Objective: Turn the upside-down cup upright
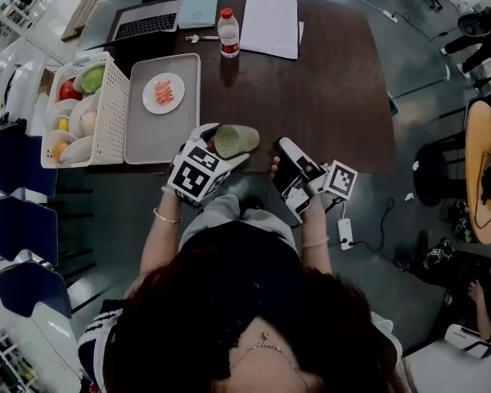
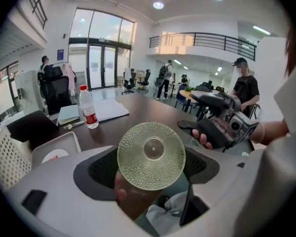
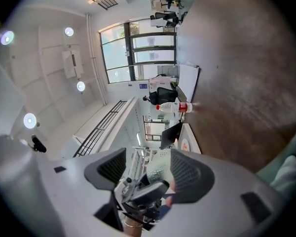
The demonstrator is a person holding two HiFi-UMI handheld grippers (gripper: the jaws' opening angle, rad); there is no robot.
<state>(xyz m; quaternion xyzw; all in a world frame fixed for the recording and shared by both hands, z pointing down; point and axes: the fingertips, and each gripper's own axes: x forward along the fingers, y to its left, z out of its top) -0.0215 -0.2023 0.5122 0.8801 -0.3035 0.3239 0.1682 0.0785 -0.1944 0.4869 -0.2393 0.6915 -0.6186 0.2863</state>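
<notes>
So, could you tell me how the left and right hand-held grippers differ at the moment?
The left hand-held gripper is closed on the green cup, which lies on its side; the right hand-held gripper is open and empty. The left sits level, while the right is rolled sideways. Both are at the table's near edge.

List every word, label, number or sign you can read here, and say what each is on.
No text can be read.
Red label on the bottle: print too small.
The blue sign beside the glass doors: blurred.
The marker cubes: black-and-white square patterns, no letters.
The cup: no print.
</notes>
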